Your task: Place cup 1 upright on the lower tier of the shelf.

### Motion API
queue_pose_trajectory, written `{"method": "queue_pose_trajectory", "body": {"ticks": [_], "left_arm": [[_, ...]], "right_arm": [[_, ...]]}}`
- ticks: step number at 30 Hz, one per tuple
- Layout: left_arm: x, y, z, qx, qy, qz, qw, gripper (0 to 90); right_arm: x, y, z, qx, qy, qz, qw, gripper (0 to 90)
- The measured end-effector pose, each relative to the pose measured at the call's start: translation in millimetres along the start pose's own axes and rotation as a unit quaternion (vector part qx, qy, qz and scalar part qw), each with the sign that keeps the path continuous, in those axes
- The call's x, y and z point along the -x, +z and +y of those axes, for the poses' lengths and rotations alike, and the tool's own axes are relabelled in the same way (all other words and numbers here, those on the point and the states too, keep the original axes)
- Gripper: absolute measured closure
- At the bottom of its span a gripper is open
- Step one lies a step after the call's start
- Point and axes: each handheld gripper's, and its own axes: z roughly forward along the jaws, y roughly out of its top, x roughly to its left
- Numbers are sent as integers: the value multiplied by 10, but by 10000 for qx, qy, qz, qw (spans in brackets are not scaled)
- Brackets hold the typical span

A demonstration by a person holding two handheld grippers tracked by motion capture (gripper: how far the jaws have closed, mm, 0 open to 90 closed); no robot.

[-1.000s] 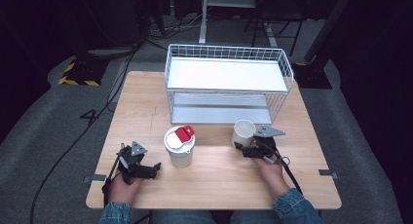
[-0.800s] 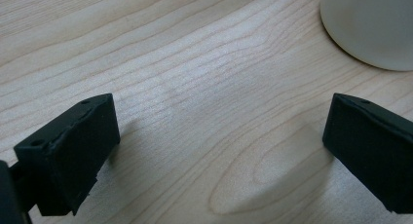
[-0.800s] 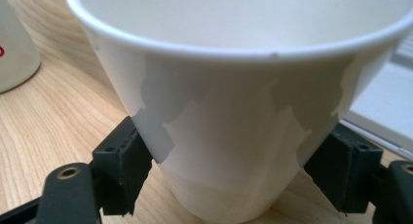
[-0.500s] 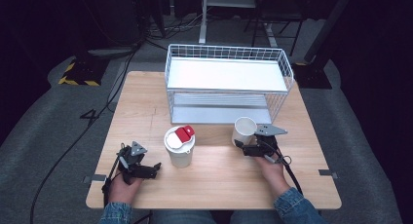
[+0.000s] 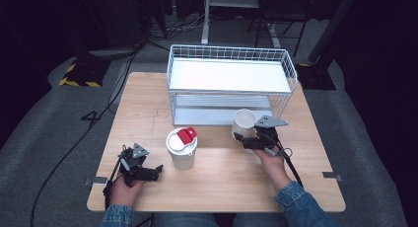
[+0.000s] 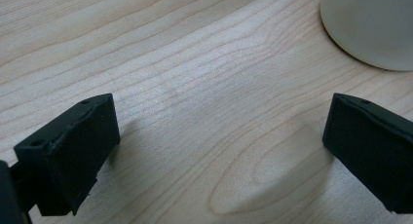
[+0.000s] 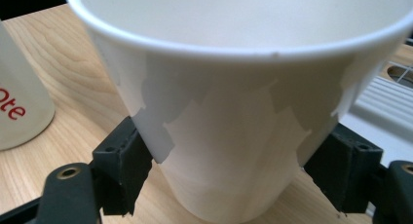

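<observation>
My right gripper [image 5: 241, 137] is shut on an open white paper cup [image 5: 244, 123] and holds it a little above the wooden table [image 5: 222, 182], just in front of the wire rack [image 5: 231, 81]. In the right gripper view the cup [image 7: 234, 117] sits upright between both black pads [image 7: 122, 160]. A second white cup with a red-tabbed lid [image 5: 181, 147] stands at the table's middle. My left gripper [image 5: 156, 171] rests low at the front left, open, with bare wood between its fingers [image 6: 73, 151]. The lidded cup's base [image 6: 375, 24] lies beyond it.
The white wire rack has two shelves and takes up the back half of the table. Cables trail from both grippers toward the front edge. Dark floor, cables and a yellow-black striped block [image 5: 79, 74] lie beyond the table.
My right gripper has lifted the open cup slightly off the table and toward the rack. The left gripper and the lidded cup have stayed put.
</observation>
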Motion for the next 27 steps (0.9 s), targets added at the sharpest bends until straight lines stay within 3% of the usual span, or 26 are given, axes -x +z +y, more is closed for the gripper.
{"method": "queue_pose_trajectory", "body": {"ticks": [15,27], "left_arm": [[0,-1,0,-3,2,3,10000,6],[-1,3,3,4,4,3,10000,6]], "right_arm": [[50,236,218,-23,-55,-76,10000,235],[109,417,302,30,65,-208,9998,234]]}}
